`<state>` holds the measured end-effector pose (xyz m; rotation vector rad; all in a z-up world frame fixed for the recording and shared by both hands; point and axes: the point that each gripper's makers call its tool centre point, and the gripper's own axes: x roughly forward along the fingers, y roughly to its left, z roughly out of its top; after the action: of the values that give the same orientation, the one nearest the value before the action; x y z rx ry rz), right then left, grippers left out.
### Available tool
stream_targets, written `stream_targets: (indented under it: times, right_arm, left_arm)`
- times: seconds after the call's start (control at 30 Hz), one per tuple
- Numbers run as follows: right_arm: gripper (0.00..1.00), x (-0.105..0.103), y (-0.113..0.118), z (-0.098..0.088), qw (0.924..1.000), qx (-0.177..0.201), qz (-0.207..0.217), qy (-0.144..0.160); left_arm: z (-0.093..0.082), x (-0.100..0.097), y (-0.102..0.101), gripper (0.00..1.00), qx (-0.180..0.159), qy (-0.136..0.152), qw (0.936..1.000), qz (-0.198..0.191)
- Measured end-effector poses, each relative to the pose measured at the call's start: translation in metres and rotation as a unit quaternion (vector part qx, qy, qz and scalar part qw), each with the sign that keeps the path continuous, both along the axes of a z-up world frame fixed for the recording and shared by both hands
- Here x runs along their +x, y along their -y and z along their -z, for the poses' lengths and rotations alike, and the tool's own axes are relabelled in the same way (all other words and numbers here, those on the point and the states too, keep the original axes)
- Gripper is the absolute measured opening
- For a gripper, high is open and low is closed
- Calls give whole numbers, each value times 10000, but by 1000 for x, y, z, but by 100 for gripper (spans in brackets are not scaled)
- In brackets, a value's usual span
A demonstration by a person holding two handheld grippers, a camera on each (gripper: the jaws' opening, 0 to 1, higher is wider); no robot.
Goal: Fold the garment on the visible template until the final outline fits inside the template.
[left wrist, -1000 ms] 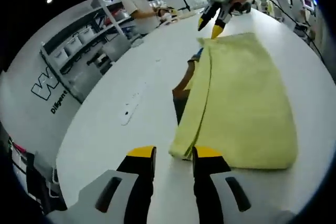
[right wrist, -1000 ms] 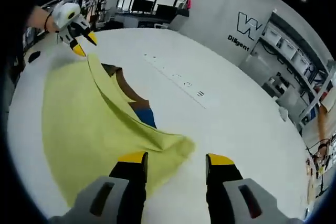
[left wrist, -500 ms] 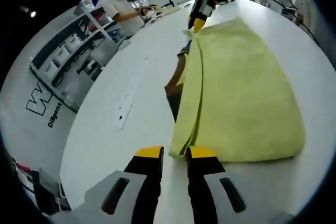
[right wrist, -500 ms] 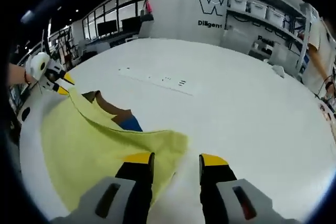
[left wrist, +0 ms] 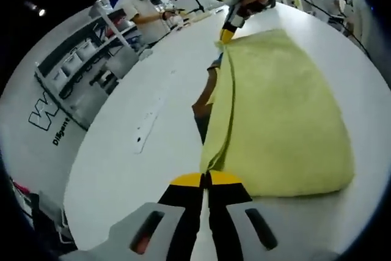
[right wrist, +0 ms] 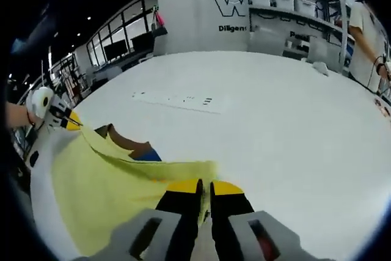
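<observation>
A yellow garment lies folded on the white table, its layered edge running away from my left gripper. The left gripper is shut on the near corner of that edge. At the far corner my right gripper pinches the same edge, held by a person's hand. In the right gripper view the right gripper is shut on a corner of the garment, and the left gripper grips the far corner. Brown and blue patches of the template peek out beside the lifted edge.
A flat strip with small marks is set into the table beside the garment. Shelving with bins and a person stand beyond the table's edge. A wall with lettering rises behind it.
Both grippers have gone from open to shut, each closing on a corner of the garment's layered edge. The views shifted slightly closer to the cloth.
</observation>
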<state>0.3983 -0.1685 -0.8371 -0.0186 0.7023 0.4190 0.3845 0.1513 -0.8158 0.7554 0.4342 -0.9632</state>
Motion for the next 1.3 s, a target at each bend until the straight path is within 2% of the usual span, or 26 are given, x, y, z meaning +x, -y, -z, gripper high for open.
stream_targets:
  times: [0.07, 0.1, 0.2, 0.27, 0.3, 0.33, 0.4, 0.47, 0.53, 0.73, 0.77, 0.8, 0.83, 0.9, 1.0, 1.07, 1.13, 1.2, 1.27, 1.3]
  right_arm:
    - [0, -1, 0, 2, 10000, -6, 1, -44]
    - [0, -2, 1, 1, 10000, -6, 35, -51]
    - [0, 0, 7, -1, 9991, 228, 347, -24]
    - [0, -1, 10, -1, 9982, 338, 485, -46]
    - [0, -2, 11, 0, 9977, 385, 550, -77]
    - [0, -3, 13, 2, 9967, 446, 666, -120]
    - [0, -3, 13, 3, 9952, 561, 789, -155]
    - [0, -3, 13, 3, 9958, 488, 762, -132]
    - [0, -3, 12, 3, 9964, 419, 730, -136]
    - [0, -4, 12, 5, 9981, 7, 590, -149]
    - [0, -2, 13, 3, 9984, -167, 548, -16]
    - [0, -2, 13, 3, 9985, -244, 499, 13]
    - [0, -4, 12, 6, 9982, -473, 363, -51]
    - [0, -3, 12, 9, 9977, -520, 410, -131]
    - [0, -3, 13, 9, 9975, -541, 427, -145]
    - [0, -3, 13, 10, 9974, -571, 408, -148]
    - [0, -3, 14, 10, 9972, -575, 442, -167]
    - [0, -3, 16, 10, 9968, -642, 447, -176]
    - [0, -2, 26, 8, 9941, -930, 544, -143]
    - [0, -1, 26, 6, 9949, -814, 587, -95]
  left_arm:
    - [-2, 5, -2, 4, -241, -112, 9993, -258]
    - [-4, 10, -6, 4, -488, -245, 9969, -560]
    - [-6, 16, -9, 4, -843, -471, 9911, -918]
    - [-4, 20, -13, 4, -1013, -642, 9851, -1236]
    - [-1, 21, -14, 4, -1113, -795, 9801, -1442]
    - [5, 21, -18, 4, -1146, -1016, 9724, -1761]
    - [9, 22, -16, 4, -1277, -1170, 9644, -1999]
    - [11, 26, -19, 4, -1238, -1116, 9623, -2151]
    - [12, 27, -18, 4, -1302, -1170, 9575, -2291]
    - [14, 29, -20, 4, -1241, -1132, 9538, -2489]
    - [15, 30, -19, 4, -1220, -1109, 9539, -2506]
    - [16, 30, -19, 4, -1187, -1099, 9549, -2490]
    - [20, 30, -21, 4, -967, -1060, 9603, -2393]
    - [20, 32, -18, 4, -907, -1048, 9601, -2428]
    - [21, 32, -18, 4, -702, -920, 9645, -2372]
    - [21, 34, -20, 4, -700, -912, 9630, -2437]
    - [20, 35, -21, 5, -741, -894, 9589, -2589]
    - [19, 37, -24, 6, -605, -745, 9603, -2618]
    - [15, 39, -28, 6, -493, -592, 9596, -2705]
    - [13, 40, -31, 3, -468, -520, 9583, -2771]
